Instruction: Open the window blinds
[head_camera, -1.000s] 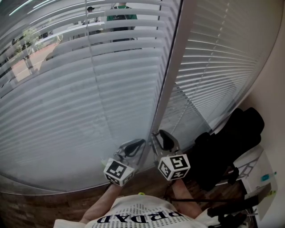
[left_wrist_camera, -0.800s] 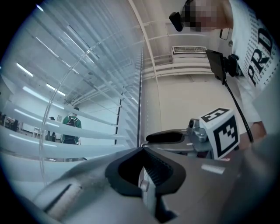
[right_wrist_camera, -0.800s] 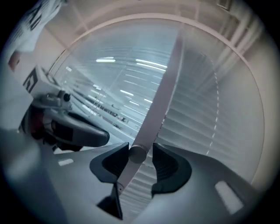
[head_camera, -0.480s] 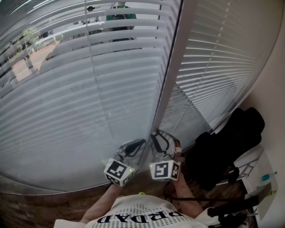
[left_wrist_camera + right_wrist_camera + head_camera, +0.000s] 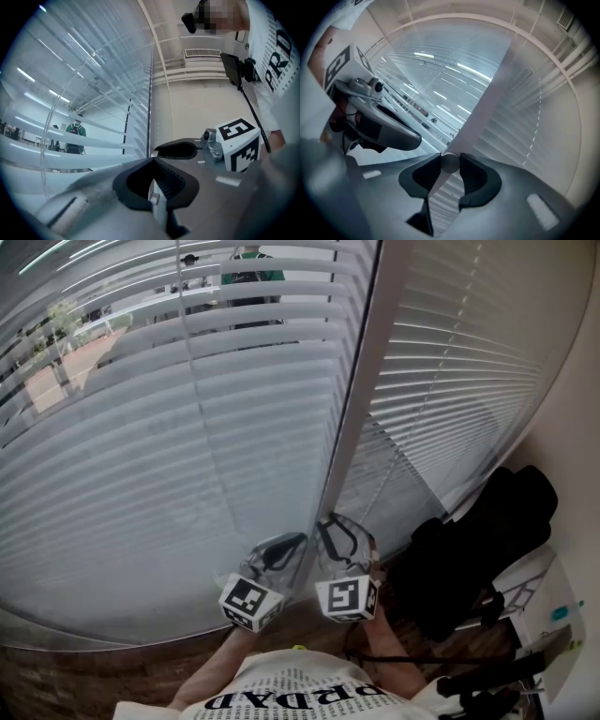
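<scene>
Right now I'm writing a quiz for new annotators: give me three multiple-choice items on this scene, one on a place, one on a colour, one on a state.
1. Where is the black bag? A) at the far left B) at the right, beside the wall C) hanging on the frame
2. What colour top does the person outside wear? A) green B) red C) yellow
3. The left blind is: A) pulled fully up B) lowered, gaps between its top slats C) lying on the floor
Answers: B, it sits low at the right; A, green shows between slats; B, outdoors shows only up top.
</scene>
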{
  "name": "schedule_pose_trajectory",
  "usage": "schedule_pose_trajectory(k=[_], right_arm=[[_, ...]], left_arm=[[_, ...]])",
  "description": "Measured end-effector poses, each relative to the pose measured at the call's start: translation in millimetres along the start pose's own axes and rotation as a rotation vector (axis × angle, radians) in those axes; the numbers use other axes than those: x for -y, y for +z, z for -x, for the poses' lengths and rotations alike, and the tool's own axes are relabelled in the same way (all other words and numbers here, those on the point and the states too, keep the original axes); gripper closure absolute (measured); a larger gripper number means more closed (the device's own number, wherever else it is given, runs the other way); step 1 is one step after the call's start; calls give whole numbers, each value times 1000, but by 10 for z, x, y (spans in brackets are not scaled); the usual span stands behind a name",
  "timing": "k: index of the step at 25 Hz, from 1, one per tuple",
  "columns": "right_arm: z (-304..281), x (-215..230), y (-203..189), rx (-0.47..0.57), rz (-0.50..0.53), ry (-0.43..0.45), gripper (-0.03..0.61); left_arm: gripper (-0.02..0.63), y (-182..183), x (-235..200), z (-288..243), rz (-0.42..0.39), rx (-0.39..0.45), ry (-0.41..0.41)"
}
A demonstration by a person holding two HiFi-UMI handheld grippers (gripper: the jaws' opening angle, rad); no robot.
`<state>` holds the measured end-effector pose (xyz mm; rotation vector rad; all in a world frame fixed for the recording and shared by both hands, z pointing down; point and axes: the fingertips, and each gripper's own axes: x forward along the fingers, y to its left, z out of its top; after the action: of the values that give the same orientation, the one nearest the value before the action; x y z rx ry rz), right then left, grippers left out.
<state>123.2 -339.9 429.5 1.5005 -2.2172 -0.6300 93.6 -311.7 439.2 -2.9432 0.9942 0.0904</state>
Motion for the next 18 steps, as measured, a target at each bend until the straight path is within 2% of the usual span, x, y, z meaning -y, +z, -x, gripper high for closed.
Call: schedule_pose_trajectory(k=[7, 18], right_arm=[[1, 29, 7, 20, -106, 5, 445], [5, 64, -18, 40, -330, 18, 445]], left_arm=[[621, 0, -1, -10, -2, -1, 1], [621, 3, -3, -4, -3, -3, 2]])
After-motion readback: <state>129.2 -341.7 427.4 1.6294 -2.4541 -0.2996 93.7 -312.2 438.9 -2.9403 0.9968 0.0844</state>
